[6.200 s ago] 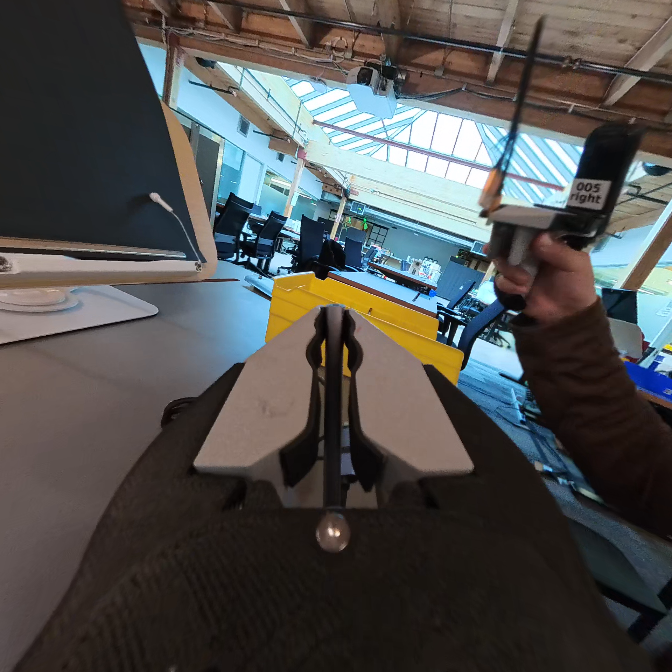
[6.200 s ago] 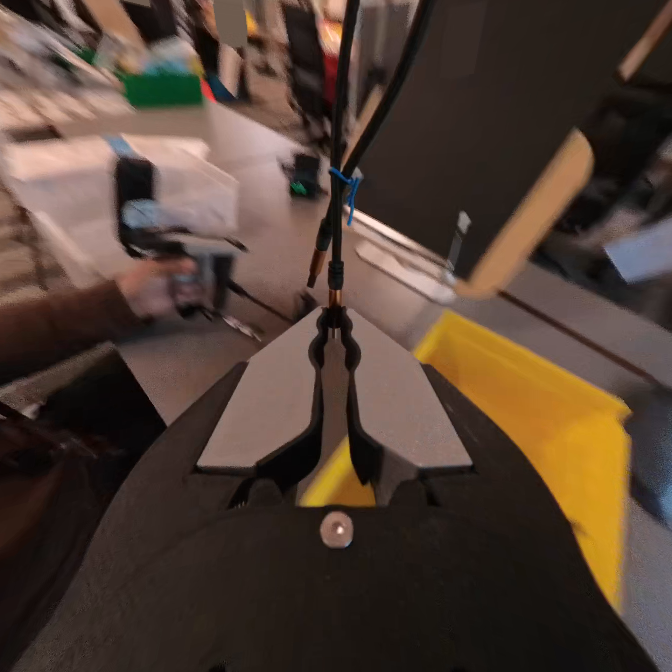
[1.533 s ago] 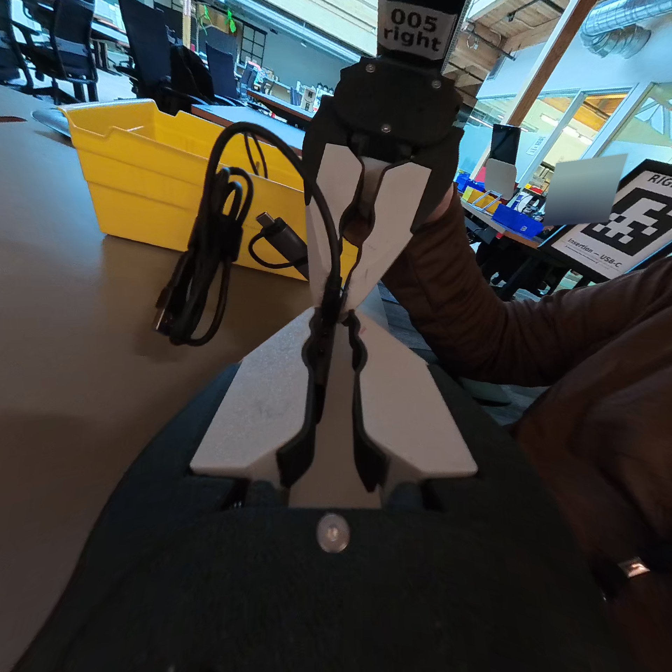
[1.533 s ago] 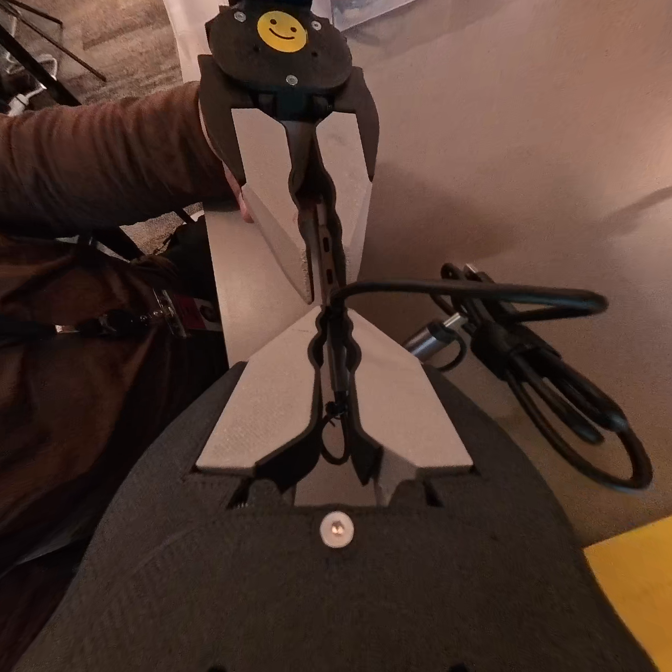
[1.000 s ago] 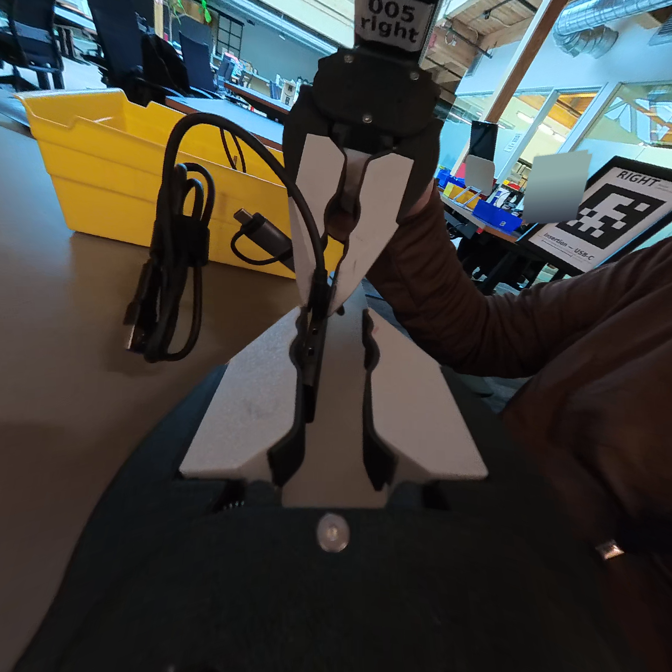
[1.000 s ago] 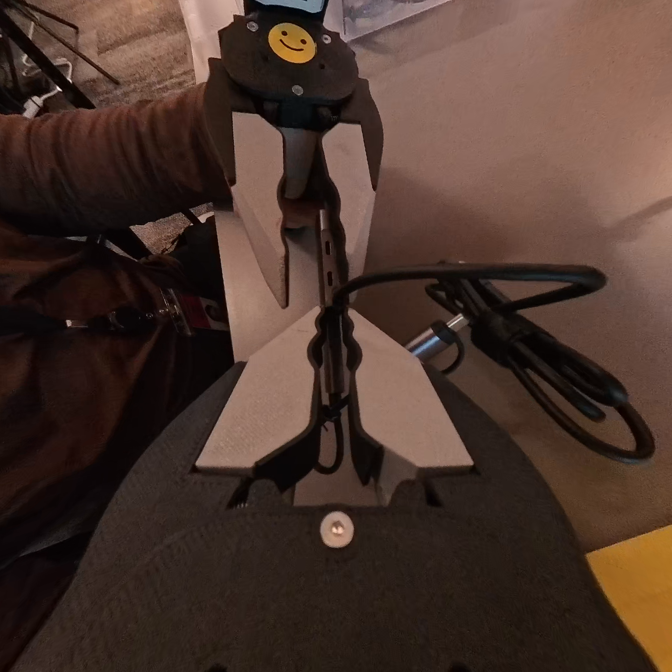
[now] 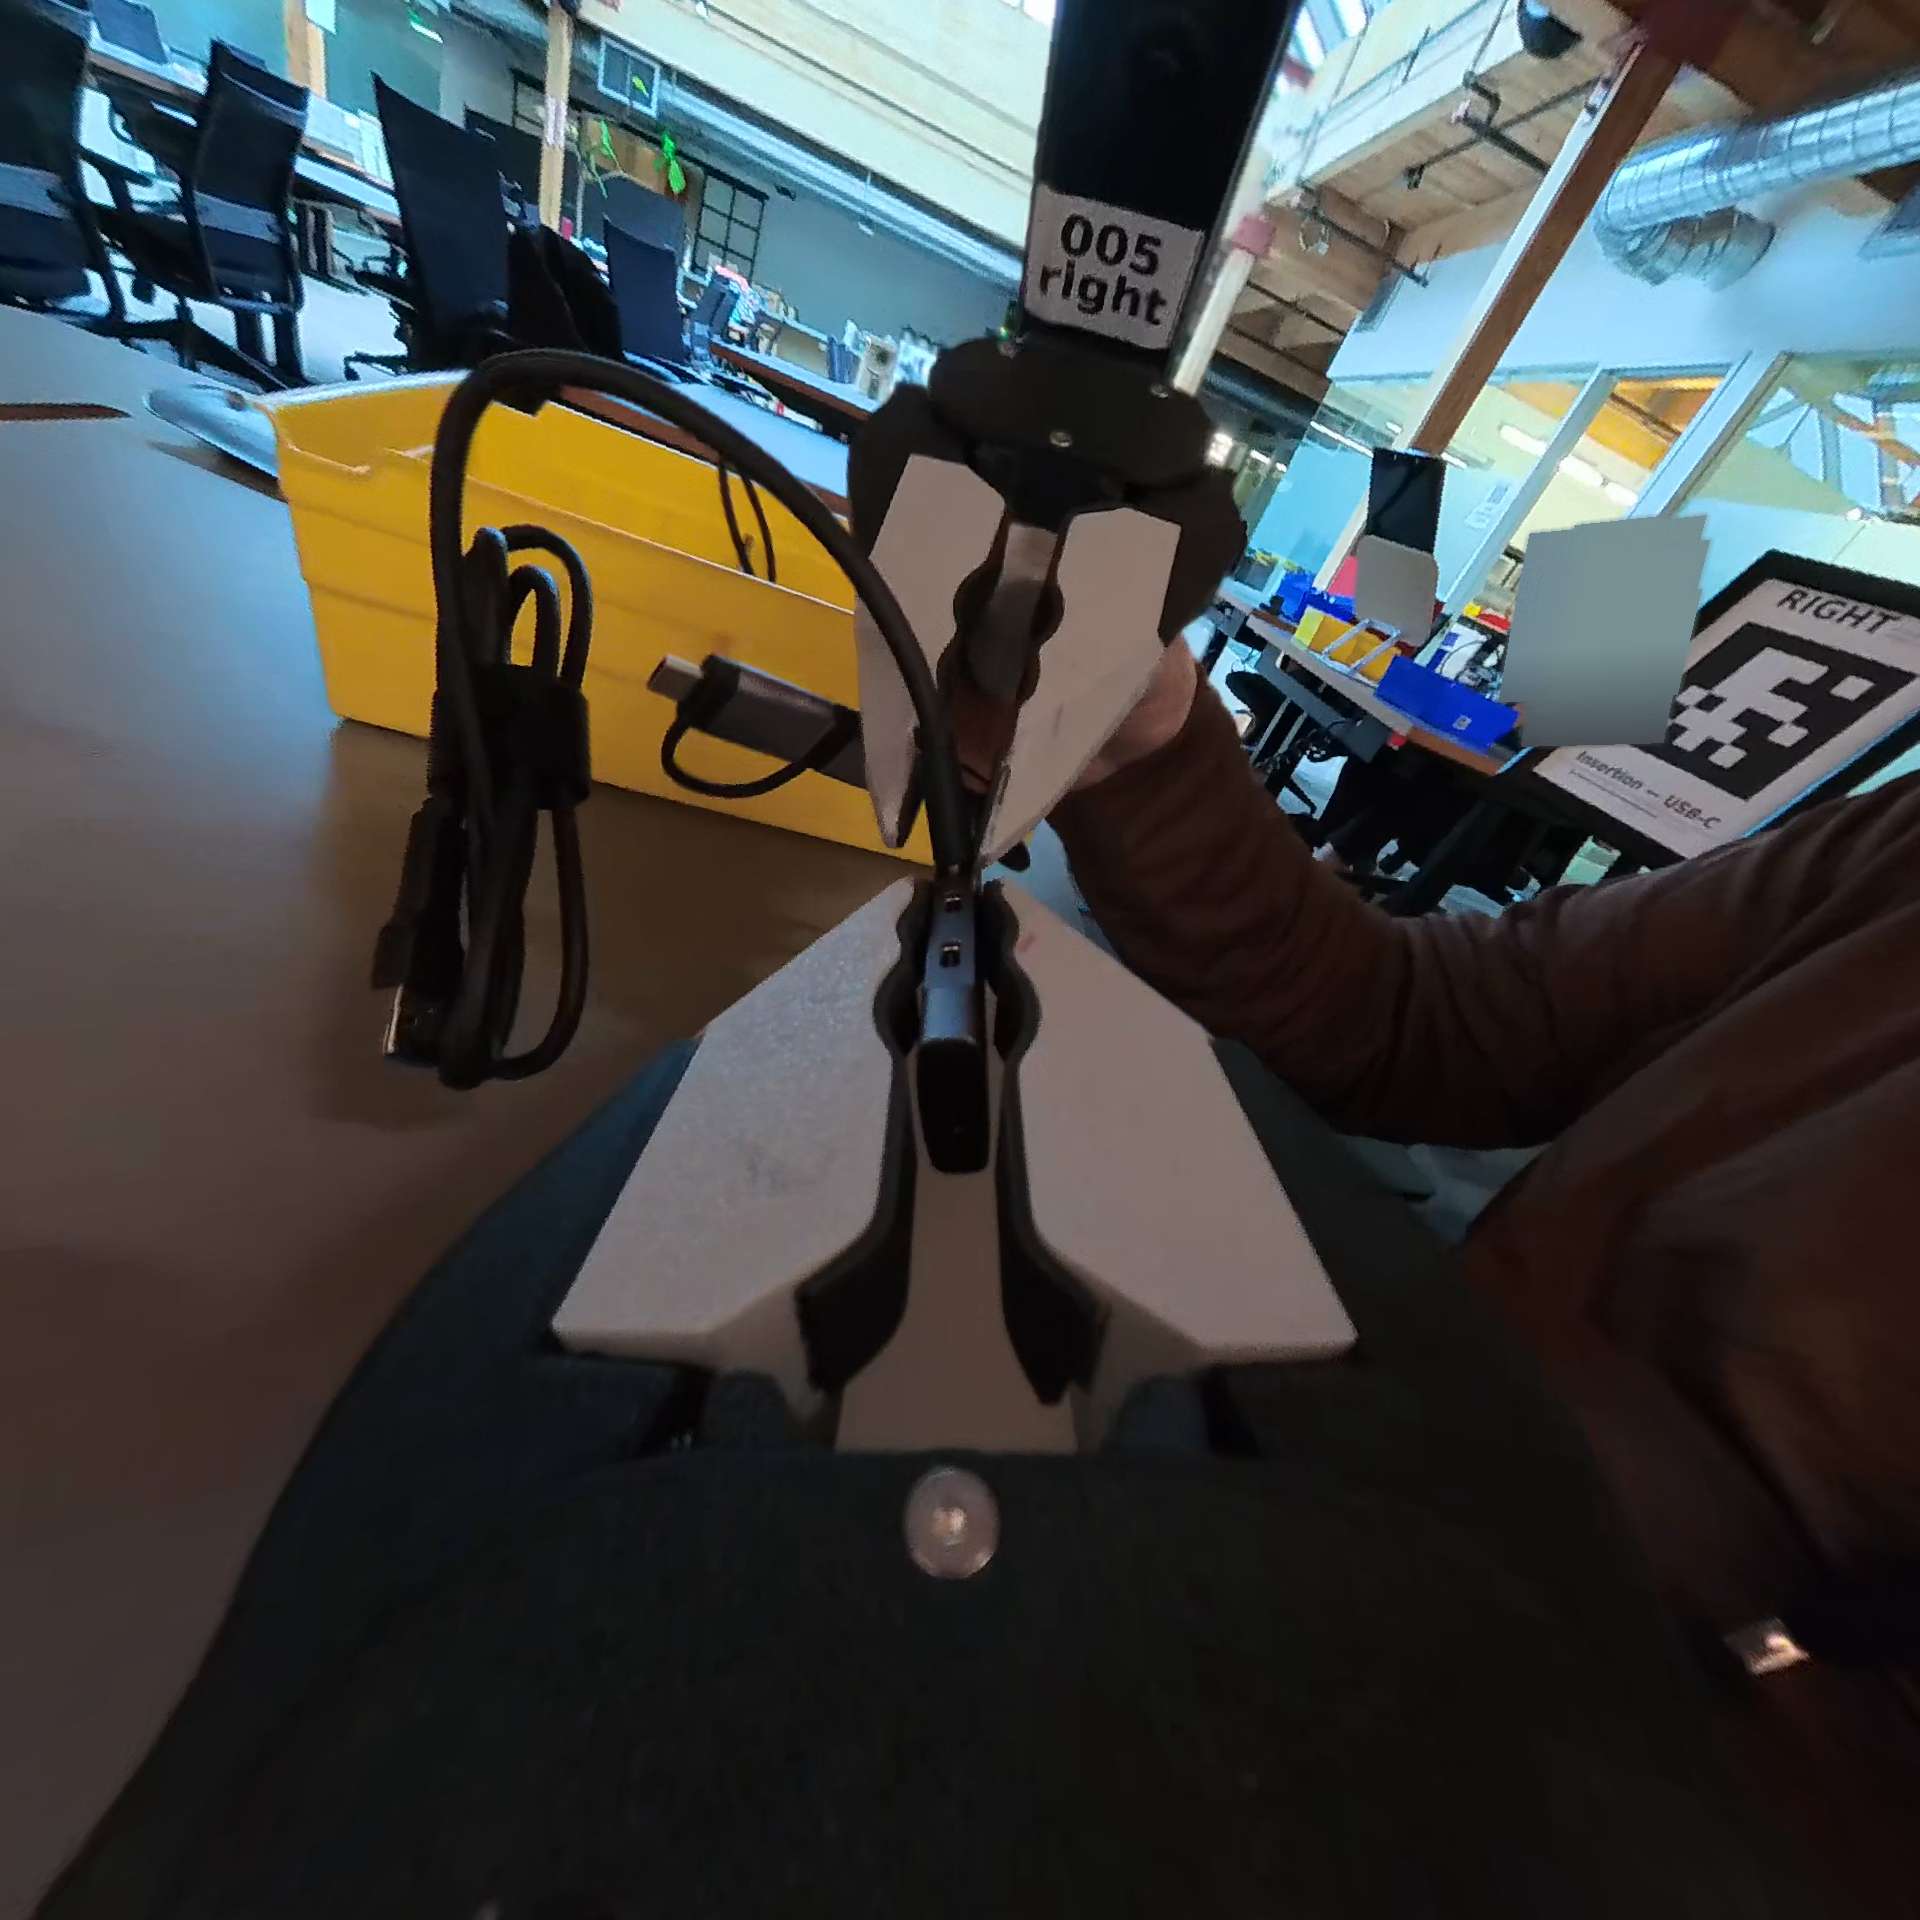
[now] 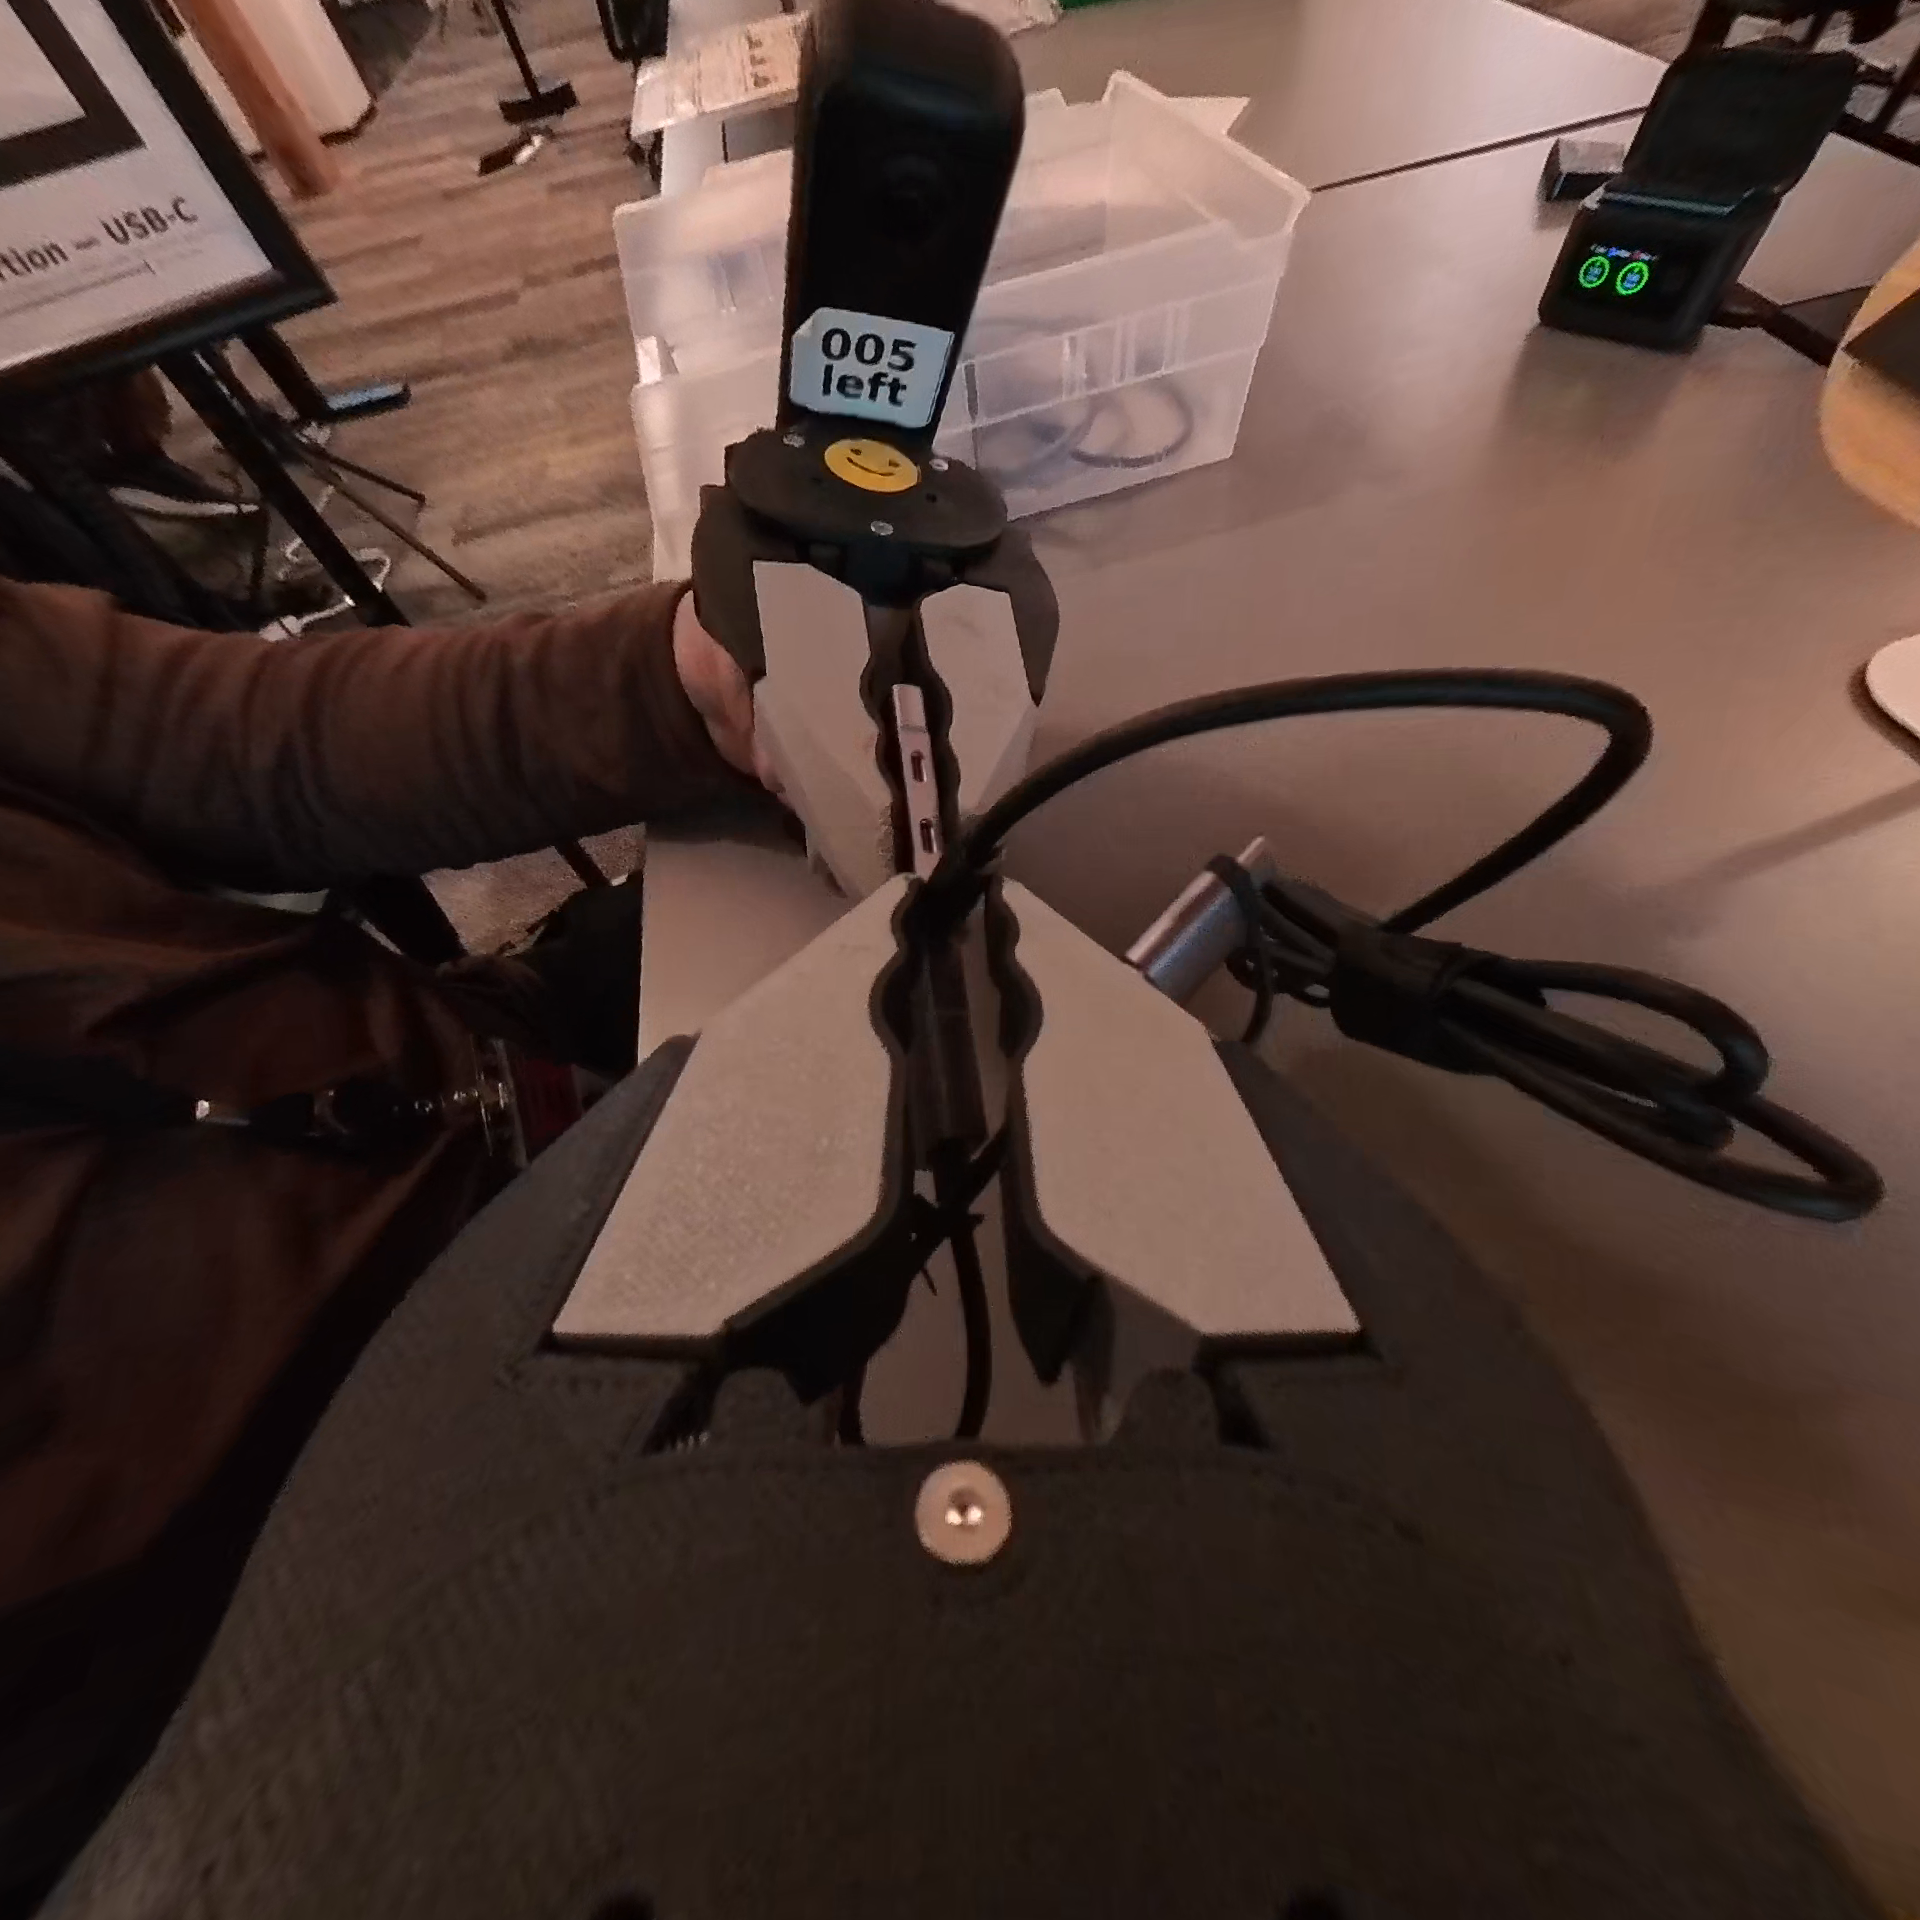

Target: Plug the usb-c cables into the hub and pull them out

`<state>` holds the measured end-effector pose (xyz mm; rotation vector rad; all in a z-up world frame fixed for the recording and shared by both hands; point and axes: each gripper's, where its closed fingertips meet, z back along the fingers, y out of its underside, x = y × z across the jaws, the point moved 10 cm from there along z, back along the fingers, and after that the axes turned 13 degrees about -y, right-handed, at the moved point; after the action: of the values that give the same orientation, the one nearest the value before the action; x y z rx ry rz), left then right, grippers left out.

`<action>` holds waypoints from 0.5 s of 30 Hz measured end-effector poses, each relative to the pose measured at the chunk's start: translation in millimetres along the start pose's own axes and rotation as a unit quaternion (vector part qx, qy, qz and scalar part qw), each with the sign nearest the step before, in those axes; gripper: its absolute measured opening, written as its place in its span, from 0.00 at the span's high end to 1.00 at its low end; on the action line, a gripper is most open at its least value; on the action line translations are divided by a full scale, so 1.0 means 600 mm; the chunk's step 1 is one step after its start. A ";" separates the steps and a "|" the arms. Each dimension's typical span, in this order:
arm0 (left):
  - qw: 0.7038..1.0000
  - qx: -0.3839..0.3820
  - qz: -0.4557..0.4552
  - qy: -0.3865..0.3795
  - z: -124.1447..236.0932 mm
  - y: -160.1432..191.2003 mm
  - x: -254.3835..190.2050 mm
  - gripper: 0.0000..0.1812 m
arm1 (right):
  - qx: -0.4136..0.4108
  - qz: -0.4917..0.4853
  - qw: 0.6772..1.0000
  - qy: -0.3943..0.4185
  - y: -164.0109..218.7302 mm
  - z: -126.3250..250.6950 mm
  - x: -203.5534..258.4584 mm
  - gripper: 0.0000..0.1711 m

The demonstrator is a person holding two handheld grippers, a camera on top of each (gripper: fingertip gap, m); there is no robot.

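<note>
Right wrist view alone shows right tongs (image 8: 951, 894) pinching the cable (image 8: 1299, 707); left tongs (image 7: 951, 914) clamp the hub (image 7: 951, 997).

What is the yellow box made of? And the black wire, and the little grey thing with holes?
Yellow box: probably plastic, with smooth moulded walls and a dull shine. Black cable: seemingly a rubbery or woven jacket, matte, bending in soft loops. Grey hub: looks like brushed metal with a satin sheen, though painted plastic is possible.

At frame centre the hub (image 7: 948, 997) is showing brushed grey metal with a dull sheen. The cable (image 7: 499, 727) at left is looking like matt black rubber. Behind it the yellow bin (image 7: 582, 623) is gleaming as smooth plastic; the table (image 7: 187, 935) is lying smooth and matt.
</note>
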<state>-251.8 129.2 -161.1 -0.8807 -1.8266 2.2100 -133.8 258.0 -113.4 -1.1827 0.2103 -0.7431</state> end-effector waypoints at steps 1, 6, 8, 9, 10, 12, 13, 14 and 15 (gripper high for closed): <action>1.000 -0.006 0.005 -0.002 0.001 -0.001 0.002 0.96 | -0.006 -0.001 1.000 0.004 -0.001 0.000 -0.002 0.95; 0.999 -0.054 -0.005 -0.001 0.009 -0.008 -0.003 0.96 | -0.034 0.019 0.999 0.017 -0.019 -0.013 0.012 0.97; 0.999 -0.044 -0.015 -0.024 0.014 -0.009 0.004 0.96 | -0.026 0.026 0.998 0.044 -0.021 -0.020 0.007 0.96; 0.999 -0.042 -0.003 -0.027 0.017 -0.008 0.008 0.96 | -0.029 0.025 0.998 0.050 -0.022 -0.023 0.003 0.97; 0.999 -0.044 0.012 -0.026 0.019 -0.009 0.012 0.96 | -0.037 0.017 0.998 0.050 -0.022 -0.024 0.000 0.97; 0.998 -0.049 0.024 -0.027 0.024 -0.010 0.015 0.96 | -0.067 -0.008 0.997 0.029 -0.021 -0.026 -0.010 0.98; 0.997 -0.061 0.027 -0.028 0.026 -0.013 0.016 0.96 | -0.092 -0.021 0.995 0.016 -0.021 -0.026 -0.017 0.98; 0.996 -0.075 0.034 -0.031 0.029 -0.015 0.018 0.96 | -0.117 -0.031 0.993 0.008 -0.019 -0.027 -0.025 0.98; 0.995 -0.081 0.040 -0.038 0.031 -0.017 0.021 0.96 | -0.138 -0.040 0.990 0.003 -0.016 -0.029 -0.033 0.99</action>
<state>-274.4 121.6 -154.2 -0.9267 -2.0657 2.1941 -161.6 255.3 -116.1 -1.4593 0.2789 -0.8064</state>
